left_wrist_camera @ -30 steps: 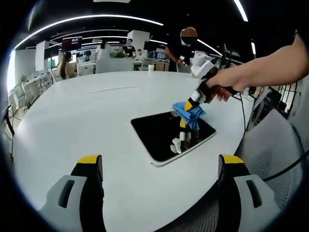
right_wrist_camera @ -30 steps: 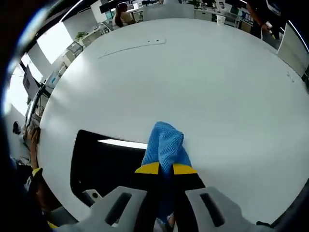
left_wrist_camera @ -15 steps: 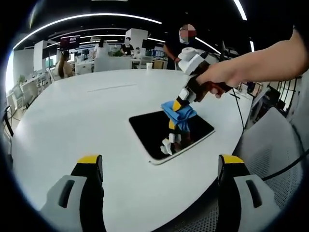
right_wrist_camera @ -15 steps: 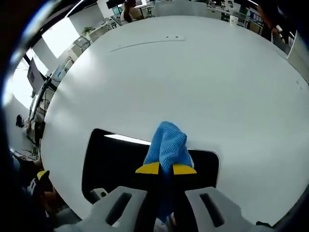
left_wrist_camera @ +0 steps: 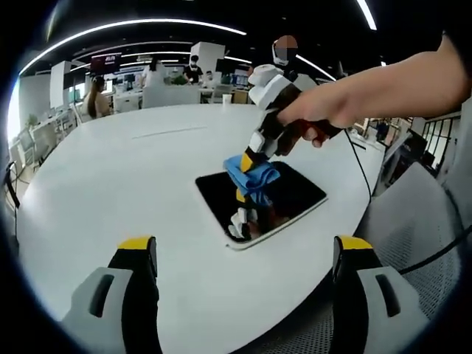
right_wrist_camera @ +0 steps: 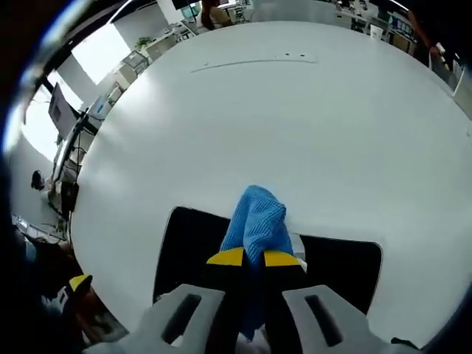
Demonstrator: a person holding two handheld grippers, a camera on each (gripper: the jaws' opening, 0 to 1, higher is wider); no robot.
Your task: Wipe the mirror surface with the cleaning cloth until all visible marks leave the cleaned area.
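Note:
A dark rectangular mirror (left_wrist_camera: 295,193) with a pale rim lies flat on the white round table (left_wrist_camera: 118,184). In the left gripper view the right gripper (left_wrist_camera: 249,156), held by a person's hand (left_wrist_camera: 313,122), is shut on a blue cleaning cloth (left_wrist_camera: 251,175) and presses it on the mirror's middle. In the right gripper view the cloth (right_wrist_camera: 257,221) sticks out between the shut yellow-tipped jaws of my right gripper (right_wrist_camera: 253,257), over the mirror (right_wrist_camera: 184,247). My left gripper (left_wrist_camera: 243,247) stands open near the table's front edge, with nothing between its jaws.
The table's edge (left_wrist_camera: 310,284) curves close on the right, with a grey mesh chair (left_wrist_camera: 413,214) and a cable beyond it. Desks and several people (left_wrist_camera: 99,99) stand far behind the table.
The right gripper has slid the cloth leftward across the mirror, from its right part to its middle. The left gripper stays open and still.

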